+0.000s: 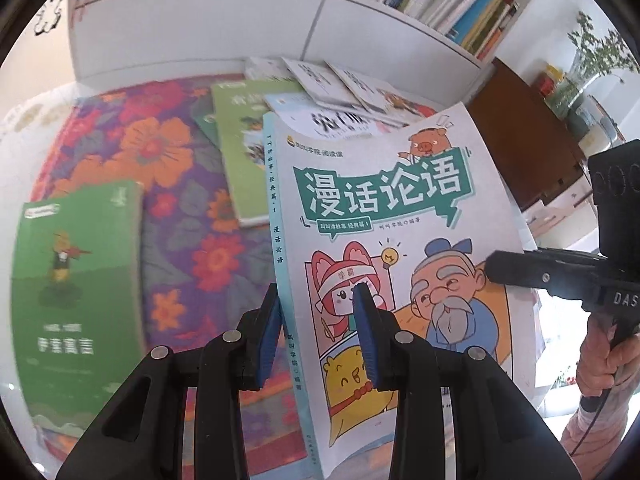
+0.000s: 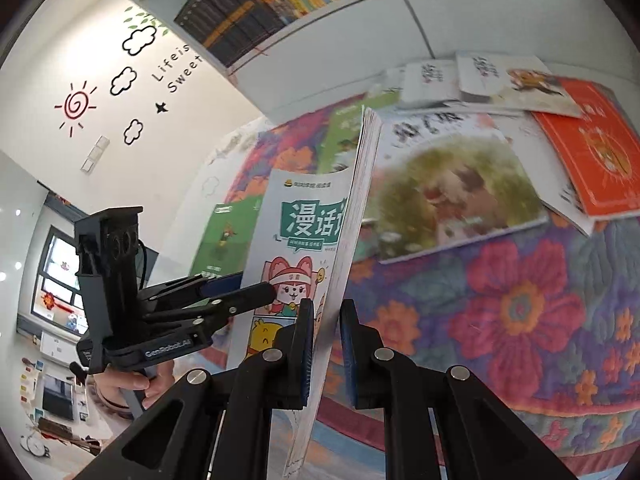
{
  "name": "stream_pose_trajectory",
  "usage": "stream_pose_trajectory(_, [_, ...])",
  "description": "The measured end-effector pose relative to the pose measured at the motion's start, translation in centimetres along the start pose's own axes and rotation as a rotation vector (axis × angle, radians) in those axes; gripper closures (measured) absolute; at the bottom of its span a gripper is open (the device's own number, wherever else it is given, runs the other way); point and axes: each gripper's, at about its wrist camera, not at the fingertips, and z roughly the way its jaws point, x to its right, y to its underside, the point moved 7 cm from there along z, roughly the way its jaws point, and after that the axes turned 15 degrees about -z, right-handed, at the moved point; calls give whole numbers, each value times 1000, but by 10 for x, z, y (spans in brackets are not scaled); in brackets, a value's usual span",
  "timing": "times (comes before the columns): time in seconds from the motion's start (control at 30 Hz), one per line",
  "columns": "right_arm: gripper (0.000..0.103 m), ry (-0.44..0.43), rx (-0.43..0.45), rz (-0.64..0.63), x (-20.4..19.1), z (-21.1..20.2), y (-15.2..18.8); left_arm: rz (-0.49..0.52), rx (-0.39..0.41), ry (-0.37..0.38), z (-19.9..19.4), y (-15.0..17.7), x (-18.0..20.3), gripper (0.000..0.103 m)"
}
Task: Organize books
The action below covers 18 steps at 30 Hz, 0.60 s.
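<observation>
Your left gripper (image 1: 316, 332) clamps the comic book (image 1: 384, 216) at its spine; your right gripper (image 2: 324, 352) grips its page edge, though the orange book (image 2: 592, 148), perhaps blurred, shows only rightward.

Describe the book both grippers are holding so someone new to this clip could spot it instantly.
Below the white bookshelf, loose books lie scattered on a flowered quilt. One book is raised off it, spine edge in the left gripper, page edge in the right gripper. Unlike the flat green neighbours, its white cover shows a green title banner and a bearded cartoon sage.
</observation>
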Motion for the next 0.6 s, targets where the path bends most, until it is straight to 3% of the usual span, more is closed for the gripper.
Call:
stream_pose_trajectory(0.27, [90,-38,2,-66,-45,20,-35,-60,63,16,-42,-25,-44,72])
stream_pose_trajectory(0.6, [90,-133,-51,-121,-102,80,-63,-111,155,-48,-96,-52,-108,72])
